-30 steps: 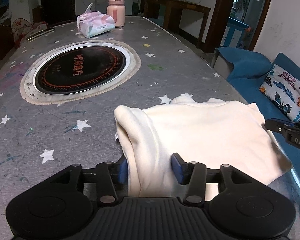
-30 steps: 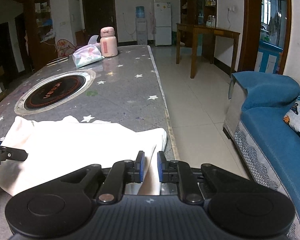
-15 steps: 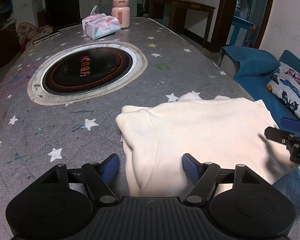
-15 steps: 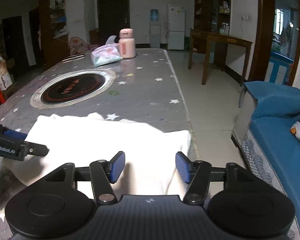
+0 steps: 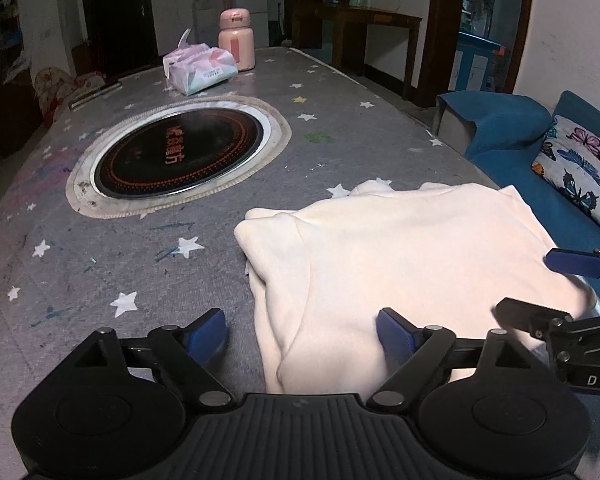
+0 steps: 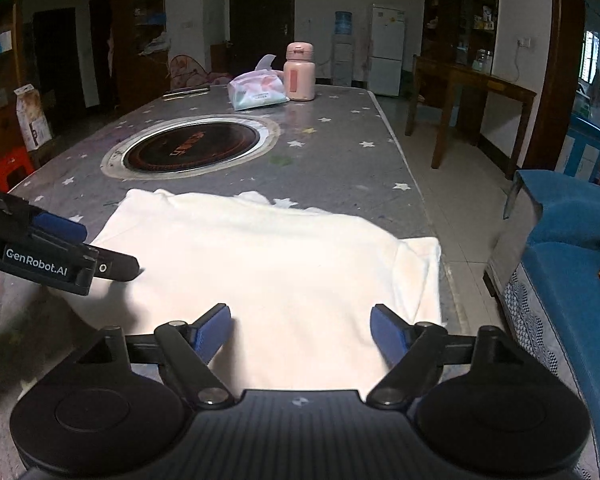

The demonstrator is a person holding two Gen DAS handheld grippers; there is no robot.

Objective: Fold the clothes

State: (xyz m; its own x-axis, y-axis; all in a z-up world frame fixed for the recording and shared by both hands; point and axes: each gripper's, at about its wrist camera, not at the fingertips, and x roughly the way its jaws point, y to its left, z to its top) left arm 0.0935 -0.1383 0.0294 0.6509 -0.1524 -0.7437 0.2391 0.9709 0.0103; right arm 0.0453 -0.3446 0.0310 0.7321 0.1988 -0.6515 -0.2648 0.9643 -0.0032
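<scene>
Two hand-held grippers hover over the near edge of a cream, soft, partly folded fleece garment [image 5: 400,264], both spread wide and gripping nothing. Between the left gripper [image 5: 300,332] fingers lies the garment's thick left fold; the right gripper [image 6: 302,330] straddles its right portion. Beyond the garment sits a round black inset cooktop [image 5: 180,156] in the grey star-patterned tablecloth [image 5: 80,280]. Probably the next fold suits best if both pinch matching corners, lift evenly and keep the edges aligned.
</scene>
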